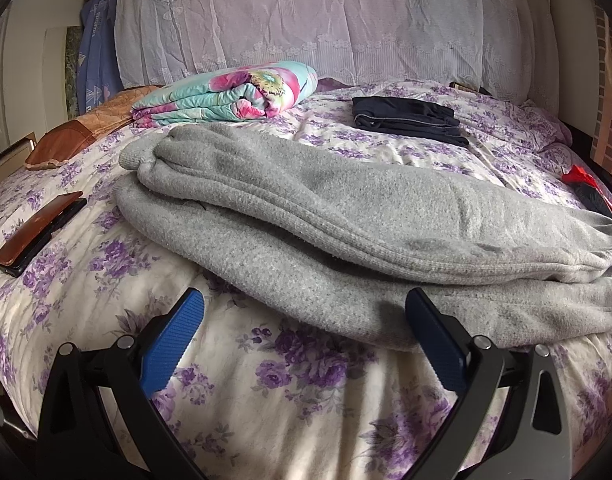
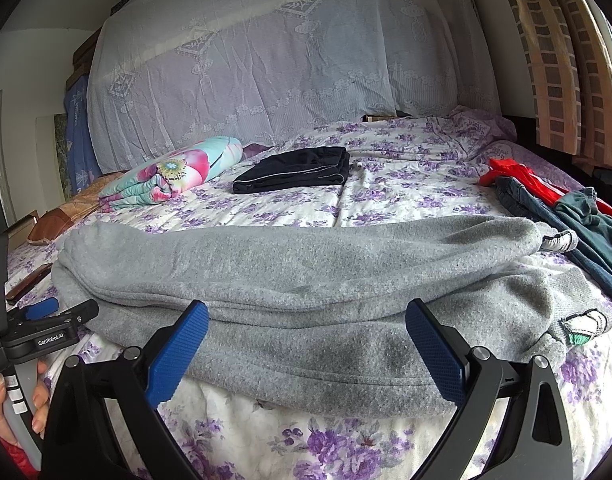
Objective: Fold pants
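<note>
Grey pants [image 1: 346,216] lie lengthwise-folded across the bed [image 1: 266,380] near its front edge; left gripper [image 1: 306,328] and right gripper [image 2: 306,344] both gape empty; risk: thick fleece layers slipping apart under a shallow pinch.

Each claw [image 1: 304,300] [image 2: 306,316] — black frame, silver screws, ribbed blue pads [image 1: 174,344] — one marked "GenRoboAI".

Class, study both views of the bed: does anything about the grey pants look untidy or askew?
Yes. The grey pants are folded lengthwise, but the layers do not line up: the upper leg sits back from the lower edge, and the waist end bunches with a label showing.
</note>
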`<control>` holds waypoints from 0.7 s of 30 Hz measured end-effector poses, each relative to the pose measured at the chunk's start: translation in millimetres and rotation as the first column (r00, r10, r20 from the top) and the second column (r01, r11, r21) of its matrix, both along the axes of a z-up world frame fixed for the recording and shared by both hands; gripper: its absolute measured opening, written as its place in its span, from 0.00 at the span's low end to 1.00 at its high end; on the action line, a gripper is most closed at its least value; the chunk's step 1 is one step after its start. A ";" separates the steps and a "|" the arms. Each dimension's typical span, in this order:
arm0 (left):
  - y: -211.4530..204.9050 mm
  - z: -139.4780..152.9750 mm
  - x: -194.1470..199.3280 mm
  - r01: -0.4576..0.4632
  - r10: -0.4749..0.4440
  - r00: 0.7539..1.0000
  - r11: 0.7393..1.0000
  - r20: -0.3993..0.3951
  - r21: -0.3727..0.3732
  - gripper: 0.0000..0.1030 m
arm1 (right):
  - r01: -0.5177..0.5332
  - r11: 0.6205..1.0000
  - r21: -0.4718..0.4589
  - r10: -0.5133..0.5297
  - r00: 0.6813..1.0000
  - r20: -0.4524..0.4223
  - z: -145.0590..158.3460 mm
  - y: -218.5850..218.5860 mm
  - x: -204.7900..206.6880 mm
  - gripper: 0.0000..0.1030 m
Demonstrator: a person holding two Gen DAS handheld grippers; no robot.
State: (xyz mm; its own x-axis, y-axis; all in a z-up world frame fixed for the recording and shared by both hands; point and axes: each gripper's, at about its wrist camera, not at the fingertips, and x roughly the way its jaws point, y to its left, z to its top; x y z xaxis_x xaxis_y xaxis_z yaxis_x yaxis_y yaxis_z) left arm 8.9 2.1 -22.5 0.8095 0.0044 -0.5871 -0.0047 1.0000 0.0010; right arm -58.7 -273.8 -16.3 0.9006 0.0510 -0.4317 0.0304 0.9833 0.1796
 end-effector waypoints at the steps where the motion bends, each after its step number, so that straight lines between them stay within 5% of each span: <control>1: 3.9 0.2 -0.4 0.010 -0.010 1.000 1.000 -0.011 -0.007 0.95 | -0.016 1.000 0.009 0.016 1.000 -0.017 -1.9 -0.9 0.5 0.97; 9: 75.7 7.4 -9.9 -0.020 0.014 0.998 0.993 -0.055 -0.116 0.95 | -0.017 0.998 0.056 0.019 0.999 -0.044 -8.9 -41.6 -34.8 0.97; 14: 99.9 9.6 -2.5 -0.054 0.047 0.998 0.974 -0.036 -0.219 0.95 | -0.003 0.971 0.240 0.009 1.000 -0.024 -0.3 -85.3 -38.6 0.97; 17: 100.1 -5.4 7.4 -0.094 0.084 0.995 0.973 -0.060 -0.209 0.95 | -0.002 0.933 0.360 0.019 0.999 -0.043 1.6 -104.4 -24.1 0.97; 21: 82.5 -7.2 5.0 -0.091 0.089 0.996 0.993 -0.021 -0.077 0.96 | 0.036 0.904 0.426 0.015 0.993 -0.116 -0.5 -119.1 1.3 0.96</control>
State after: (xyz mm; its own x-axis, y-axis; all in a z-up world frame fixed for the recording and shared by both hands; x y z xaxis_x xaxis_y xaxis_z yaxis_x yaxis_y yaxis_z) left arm 13.9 84.6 -29.7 0.7976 0.0306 -0.6025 -0.0954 0.9925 -0.0759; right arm -57.4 -393.0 -16.8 0.8484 0.2441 -0.4697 0.0856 0.8124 0.5768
